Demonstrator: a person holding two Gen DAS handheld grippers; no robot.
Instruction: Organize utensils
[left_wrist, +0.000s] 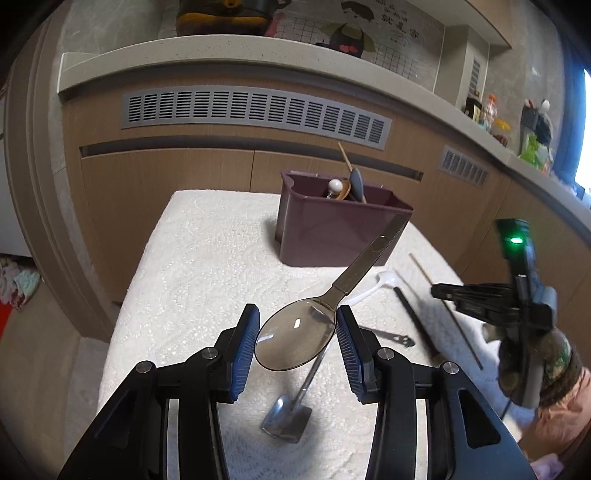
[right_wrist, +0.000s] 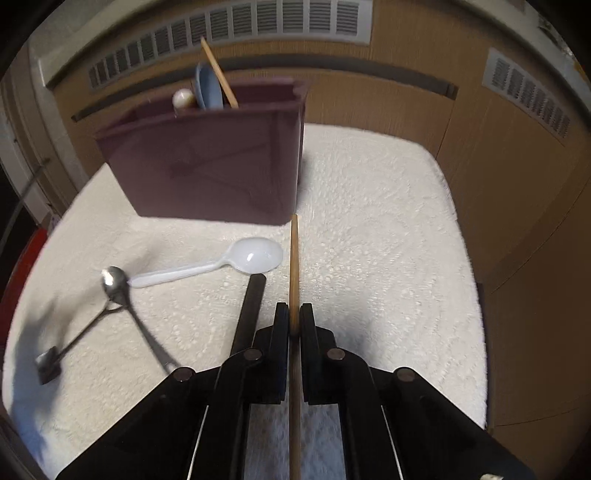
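Observation:
My left gripper (left_wrist: 297, 314) is shut on a large dark metal spoon (left_wrist: 295, 338). Its blue pads press the sides of the bowl, and the handle points up toward the purple utensil holder (left_wrist: 332, 229). My right gripper (right_wrist: 294, 317) is shut on a wooden chopstick (right_wrist: 294, 258) that runs straight ahead, its tip just short of the holder (right_wrist: 221, 166). The holder has a blue spoon (right_wrist: 208, 88), another wooden chopstick (right_wrist: 218, 70) and a white ball-ended piece (right_wrist: 183, 99) standing in it. In the left wrist view, the right gripper (left_wrist: 439, 291) is at the right, held by a gloved hand (left_wrist: 546, 369).
On the white textured cloth (right_wrist: 388, 240) lie a white plastic spoon (right_wrist: 255, 256), a black chopstick (right_wrist: 253, 306), a small metal spoon (right_wrist: 114, 282) and a shovel-shaped metal scoop (right_wrist: 48, 363). Wooden cabinet fronts with vent grilles (left_wrist: 255, 110) close off the far side.

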